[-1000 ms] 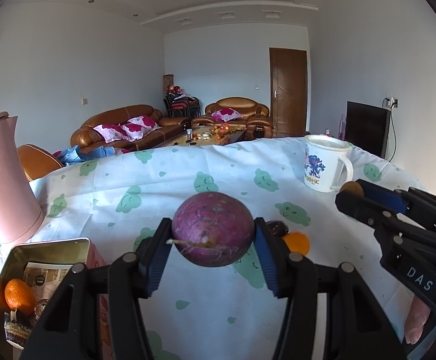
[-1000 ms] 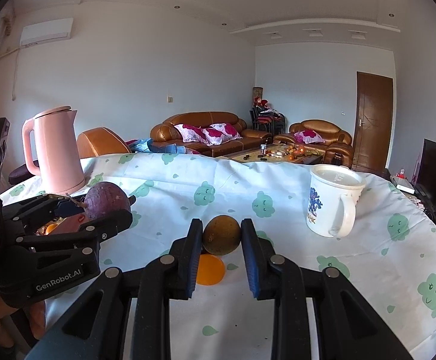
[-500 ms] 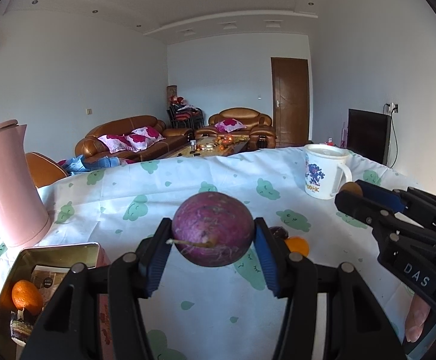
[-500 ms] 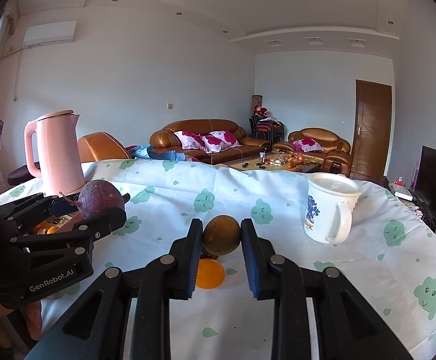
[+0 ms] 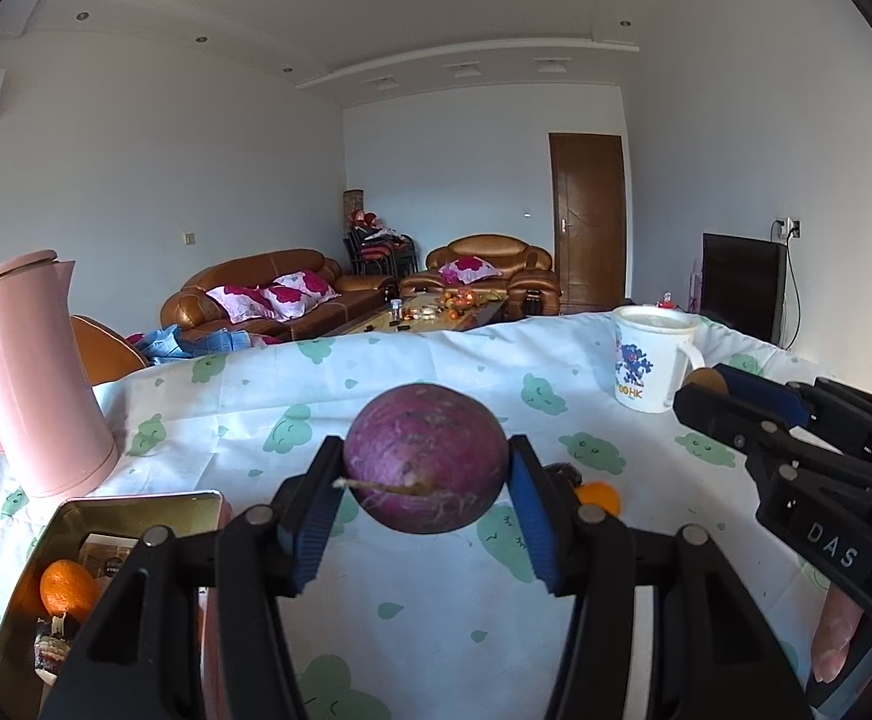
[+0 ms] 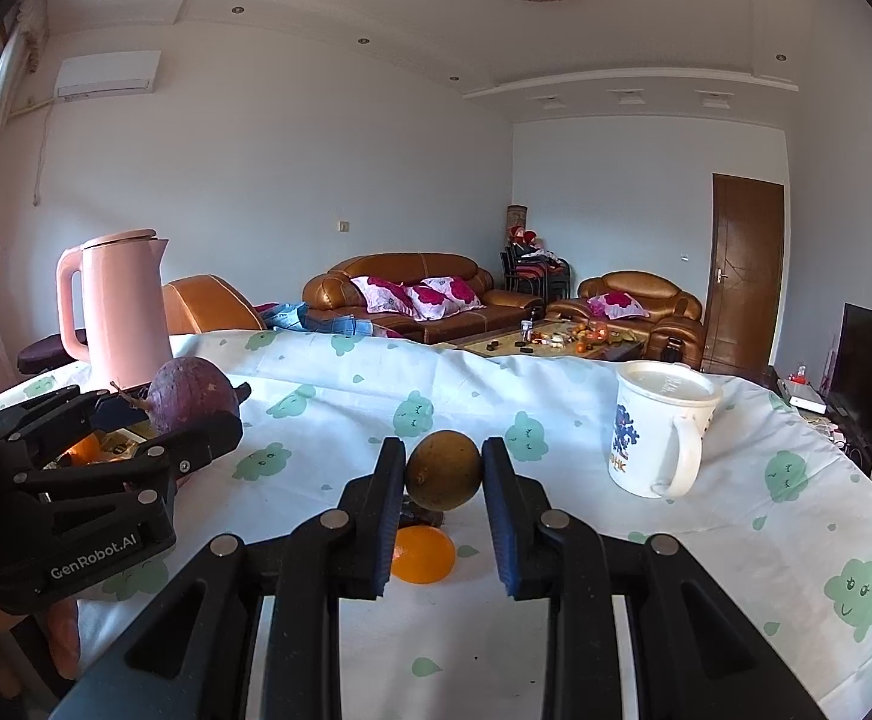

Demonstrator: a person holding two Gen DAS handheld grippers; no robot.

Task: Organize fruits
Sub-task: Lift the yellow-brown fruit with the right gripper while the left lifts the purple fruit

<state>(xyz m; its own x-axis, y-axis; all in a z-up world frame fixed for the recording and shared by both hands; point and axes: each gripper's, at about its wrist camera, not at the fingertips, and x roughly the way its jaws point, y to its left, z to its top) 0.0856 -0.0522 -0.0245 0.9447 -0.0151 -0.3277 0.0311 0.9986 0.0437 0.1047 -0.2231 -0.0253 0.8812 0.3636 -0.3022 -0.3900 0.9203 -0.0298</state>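
Observation:
My left gripper [image 5: 425, 456] is shut on a round purple fruit [image 5: 425, 459] with a dry stalk, held above the table. The same fruit [image 6: 192, 396] shows at the left of the right wrist view. My right gripper [image 6: 443, 471] is shut on a small brown-green round fruit [image 6: 443, 469], also clear of the cloth. That fruit's edge [image 5: 706, 381] peeks out at the right of the left wrist view. On the cloth below lie an orange [image 6: 422, 553] and a dark small item [image 6: 420, 515]. An open gold tin [image 5: 135, 507] at lower left holds another orange [image 5: 66, 591].
A pink kettle [image 5: 33, 378] stands at the table's left, behind the tin. A white mug [image 6: 661, 429] with a blue print stands at the right. A white cloth with green cloud prints [image 6: 736, 540] covers the table. Sofas and a low table lie beyond the far edge.
The left gripper has tipped up a little, so more ceiling shows and the table sits lower in its view. Both fruits stay gripped as before.

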